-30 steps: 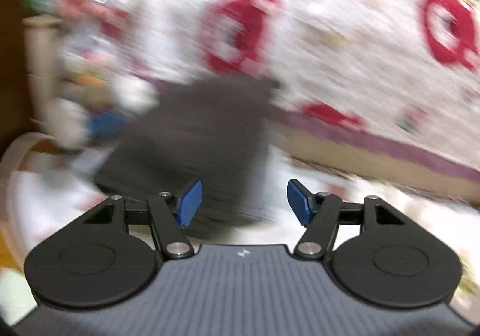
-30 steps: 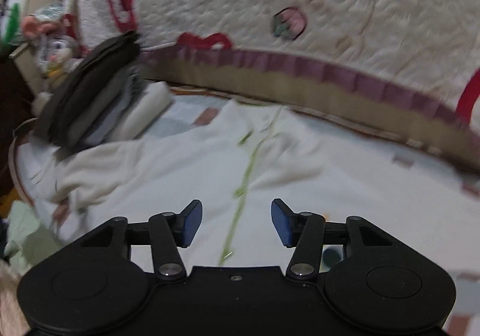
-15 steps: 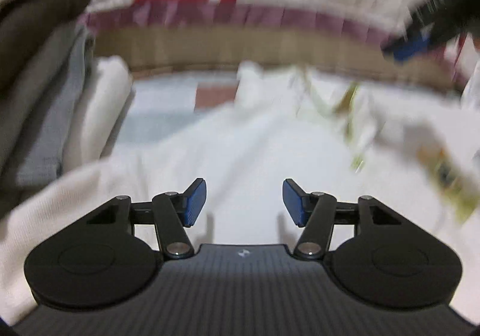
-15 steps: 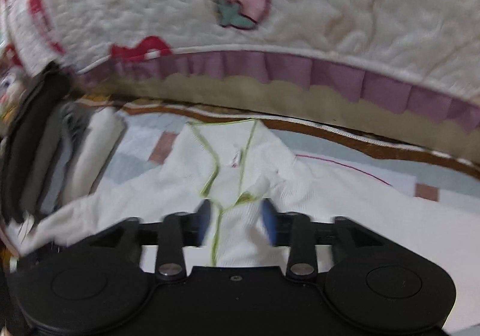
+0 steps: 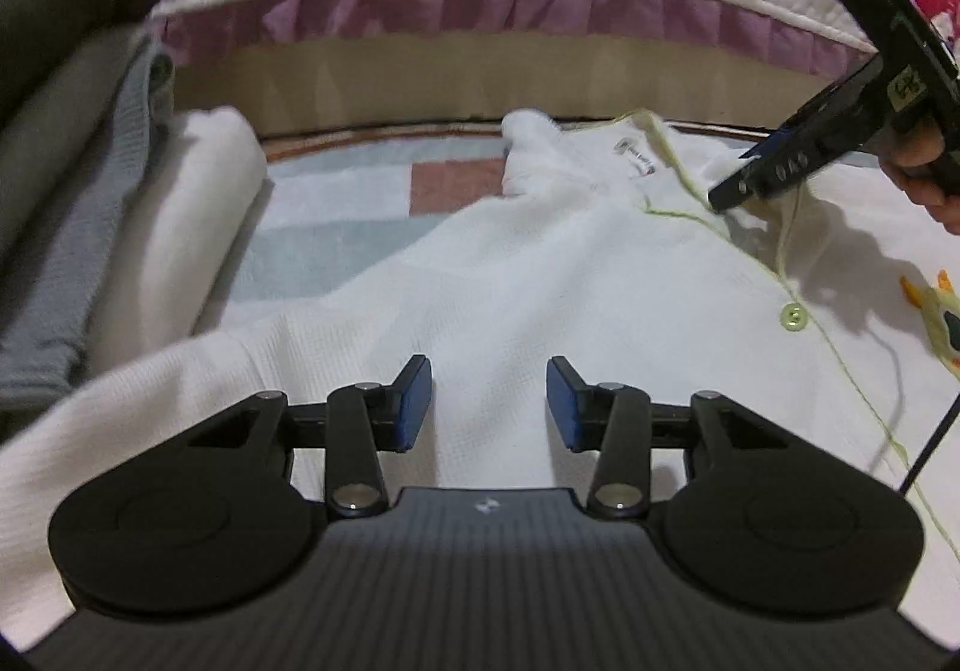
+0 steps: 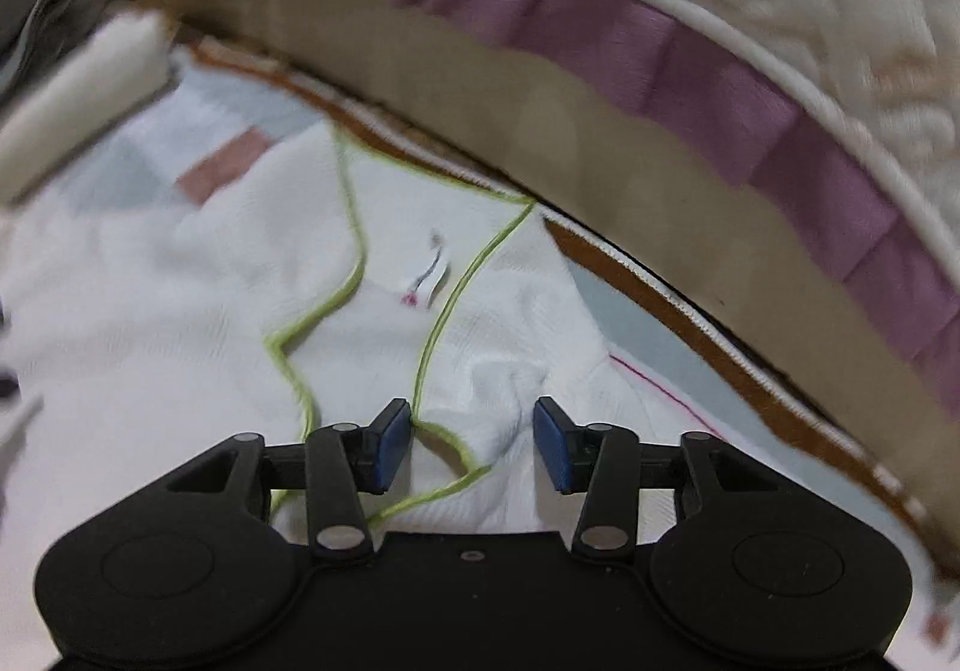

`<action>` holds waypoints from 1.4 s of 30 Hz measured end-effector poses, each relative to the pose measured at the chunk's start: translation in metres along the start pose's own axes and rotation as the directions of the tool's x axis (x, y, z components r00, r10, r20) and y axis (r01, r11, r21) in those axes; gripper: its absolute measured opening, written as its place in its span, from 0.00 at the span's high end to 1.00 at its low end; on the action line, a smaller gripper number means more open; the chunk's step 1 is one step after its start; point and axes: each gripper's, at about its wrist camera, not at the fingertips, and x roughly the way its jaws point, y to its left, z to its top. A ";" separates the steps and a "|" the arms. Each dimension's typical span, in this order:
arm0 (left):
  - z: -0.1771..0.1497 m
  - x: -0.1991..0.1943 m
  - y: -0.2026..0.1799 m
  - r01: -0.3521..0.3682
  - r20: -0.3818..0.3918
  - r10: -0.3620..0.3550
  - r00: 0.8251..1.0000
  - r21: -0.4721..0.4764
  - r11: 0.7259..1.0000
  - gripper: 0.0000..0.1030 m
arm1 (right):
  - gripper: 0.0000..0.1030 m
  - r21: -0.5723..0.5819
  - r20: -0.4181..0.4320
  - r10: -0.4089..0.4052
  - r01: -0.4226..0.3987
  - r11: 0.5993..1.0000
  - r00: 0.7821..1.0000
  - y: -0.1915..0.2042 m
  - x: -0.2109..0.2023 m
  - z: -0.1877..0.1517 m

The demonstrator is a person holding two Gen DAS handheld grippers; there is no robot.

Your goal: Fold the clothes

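A white waffle-knit garment [image 5: 540, 281] with lime-green piping and a green button [image 5: 793, 318] lies spread on the mat. My left gripper [image 5: 489, 401] hovers open low over its body, nothing between the pads. My right gripper [image 6: 472, 440] is open over the neckline [image 6: 360, 275], with bunched cloth and green trim between its blue pads [image 6: 393, 446]. From the left wrist view the right gripper [image 5: 729, 200] points down at the collar near the label [image 5: 636, 158], held by a hand [image 5: 924, 179].
A stack of folded clothes [image 5: 72, 143], dark, grey and white, stands at the left. A quilted bed cover with purple frill [image 5: 480, 5] and tan base walls off the far side. A patchwork mat [image 5: 360, 203] lies under the garment. An owl motif [image 5: 942, 323] is at the right.
Both grippers swung from the stack and quilt down to the white garment. The right gripper closed in on the collar and its jaws have widened since half a second ago.
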 end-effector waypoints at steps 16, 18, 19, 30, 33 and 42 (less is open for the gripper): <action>-0.003 0.003 -0.011 -0.048 -0.015 0.048 0.999 0.026 0.999 0.54 | 0.52 0.114 -0.033 0.159 -0.154 0.982 0.987 -0.022 -0.005 0.027; -0.002 0.003 -0.011 -0.049 -0.012 0.050 0.999 0.028 0.998 0.54 | 0.50 -0.055 -0.108 0.128 -0.134 0.989 0.986 -0.001 -0.009 0.015; -0.002 0.003 -0.011 -0.050 -0.011 0.050 0.999 0.026 0.998 0.54 | 0.50 -0.142 -0.126 0.086 -0.104 0.984 0.988 0.010 -0.011 0.007; -0.003 0.007 -0.005 -0.065 -0.021 0.064 0.998 -0.009 0.998 0.53 | 0.86 0.271 0.087 0.051 -0.073 0.960 0.995 -0.015 0.000 0.005; -0.003 0.006 -0.005 -0.070 -0.012 0.069 0.998 -0.031 0.997 0.53 | 0.86 0.411 0.125 0.126 -0.167 0.896 0.984 -0.023 0.007 -0.007; -0.002 0.000 -0.001 -0.092 -0.006 0.091 0.996 -0.069 0.993 0.51 | 0.52 0.585 0.262 0.335 -0.425 0.691 0.905 -0.038 0.007 -0.030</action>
